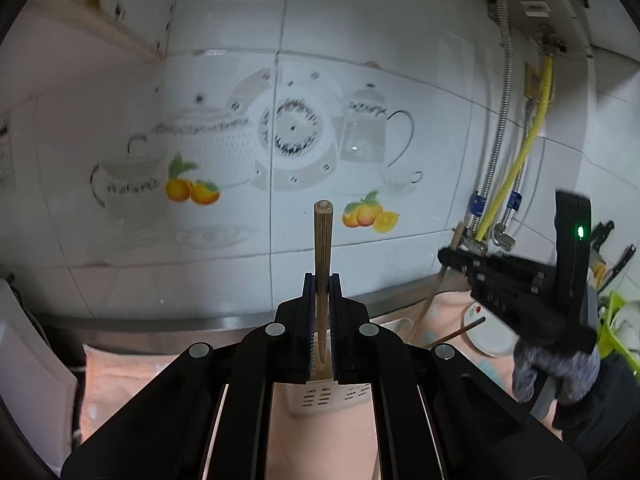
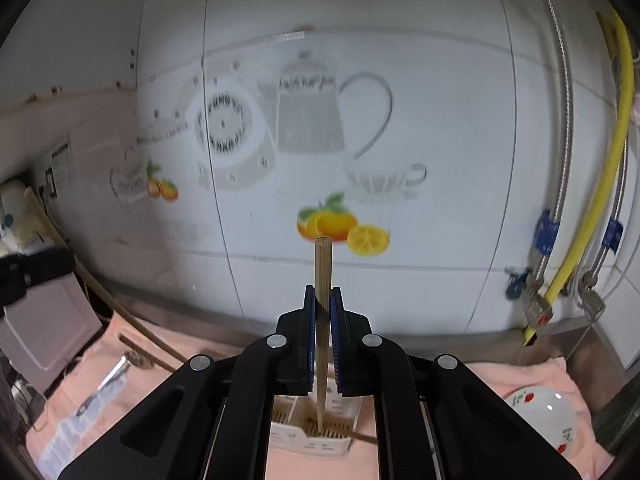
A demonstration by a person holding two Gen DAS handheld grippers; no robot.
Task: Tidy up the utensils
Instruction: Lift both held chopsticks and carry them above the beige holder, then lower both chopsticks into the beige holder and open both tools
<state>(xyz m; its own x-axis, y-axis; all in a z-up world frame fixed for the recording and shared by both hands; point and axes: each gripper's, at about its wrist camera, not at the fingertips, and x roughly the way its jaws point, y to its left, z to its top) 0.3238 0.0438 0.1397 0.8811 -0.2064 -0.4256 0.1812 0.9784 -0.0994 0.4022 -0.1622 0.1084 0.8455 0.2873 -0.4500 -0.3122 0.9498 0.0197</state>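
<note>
Two handheld grippers, each with jaws clamped on a single wooden chopstick, hover over a kitchen counter (image 2: 560, 330) draped in a pink towel (image 2: 520, 376).

The left gripper (image 1: 322, 280) has its jaws pressed tight on a chopstick (image 1: 323, 236) that stands upright between them, its blunt end rising well above the jaw tips and its thin end reaching down behind them. Just below the jaws sits a white slotted utensil holder (image 1: 328, 398) on the towel. To the right of the jaws, the right gripper (image 1: 452, 258) is seen from the side, held by a gloved hand (image 1: 556, 372), with a white plate (image 1: 490, 330) beneath it.

Through the right wrist camera, the right gripper (image 2: 322, 294) likewise has its jaws closed on a chopstick (image 2: 322, 272), upright, its narrow tip down inside a compartment of the utensil holder (image 2: 316, 436) directly under the jaws. A second stick lies slanted in the holder. Left of the jaws, a metal spoon (image 2: 106, 380) lies on the towel; to the right rests a white bowl with red flowers (image 2: 544, 414). Ahead of both pairs of jaws stands a tiled wall (image 2: 440, 80) printed with teapots and oranges.
</note>
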